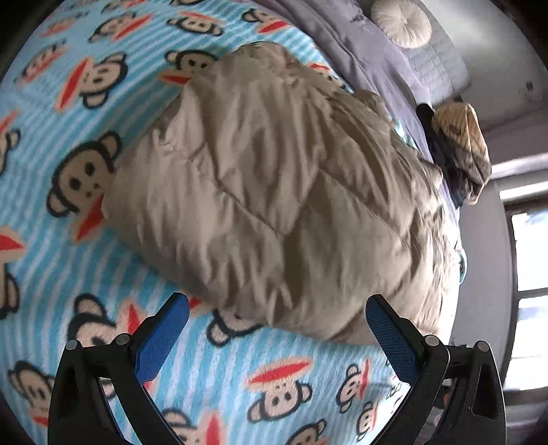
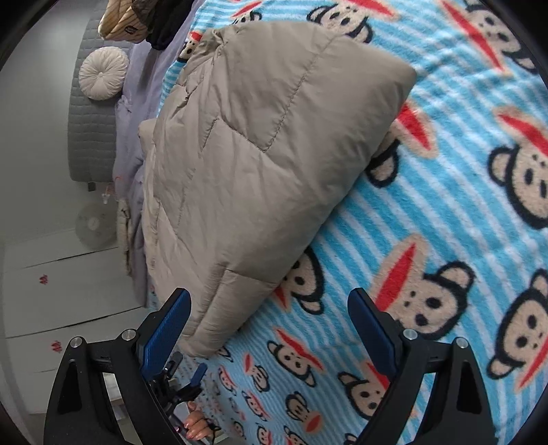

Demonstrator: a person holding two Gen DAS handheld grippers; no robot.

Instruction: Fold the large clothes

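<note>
A beige quilted puffer jacket [image 1: 274,191] lies folded in a thick bundle on a blue striped monkey-print blanket [image 1: 85,239]. My left gripper [image 1: 277,315] stands open just before the jacket's near edge, nothing between its blue pads. In the right wrist view the same jacket [image 2: 253,161] runs from the top centre down to the lower left. My right gripper [image 2: 270,308] is open wide, its left finger [image 2: 167,328] close beside the jacket's near corner, no cloth pinched. Below it the other gripper [image 2: 185,380] and a hand [image 2: 197,426] show.
A grey duvet [image 1: 370,51] and a round cream cushion [image 1: 400,22] lie at the bed's far side. A pile of dark and patterned clothes [image 1: 459,150] sits by the bed edge. A window [image 1: 531,260] is at the right. White cupboard doors [image 2: 51,291] flank the bed.
</note>
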